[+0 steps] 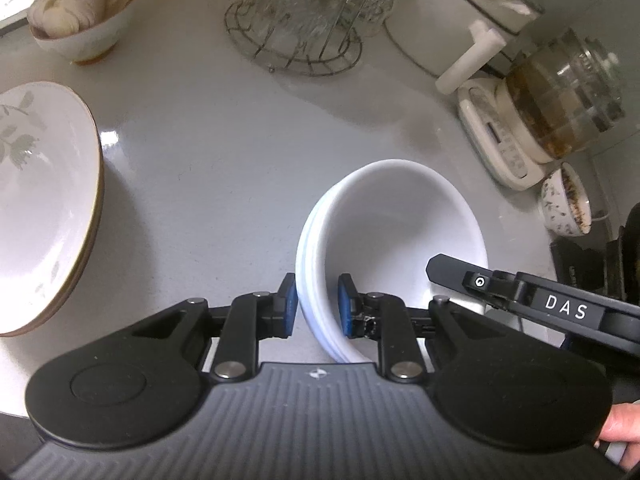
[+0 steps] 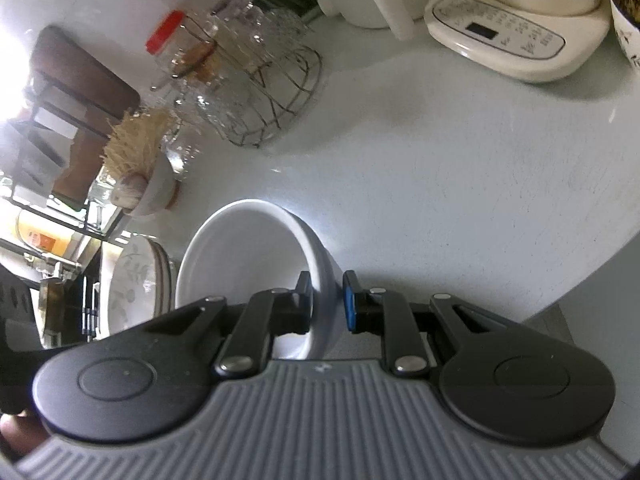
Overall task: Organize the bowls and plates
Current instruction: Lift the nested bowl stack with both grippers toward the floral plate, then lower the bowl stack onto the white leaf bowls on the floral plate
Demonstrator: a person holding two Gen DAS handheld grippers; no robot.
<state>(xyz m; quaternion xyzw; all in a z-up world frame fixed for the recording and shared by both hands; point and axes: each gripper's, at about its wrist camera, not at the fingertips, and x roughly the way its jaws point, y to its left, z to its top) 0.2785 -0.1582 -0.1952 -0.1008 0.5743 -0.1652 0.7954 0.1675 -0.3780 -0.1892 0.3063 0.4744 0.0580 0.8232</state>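
My left gripper is shut on the near left rim of a stack of plain white bowls, one blue pad outside and one inside. My right gripper is shut on the opposite rim of the same white bowls; its black finger shows in the left wrist view. The bowls are tilted just above the pale counter. A stack of white plates with a leaf pattern and gold rim sits to the left, also in the right wrist view.
A wire rack of glassware stands at the back, also in the right wrist view. A bowl with garlic is back left. A white appliance, a glass kettle on a base and a small patterned bowl line the right.
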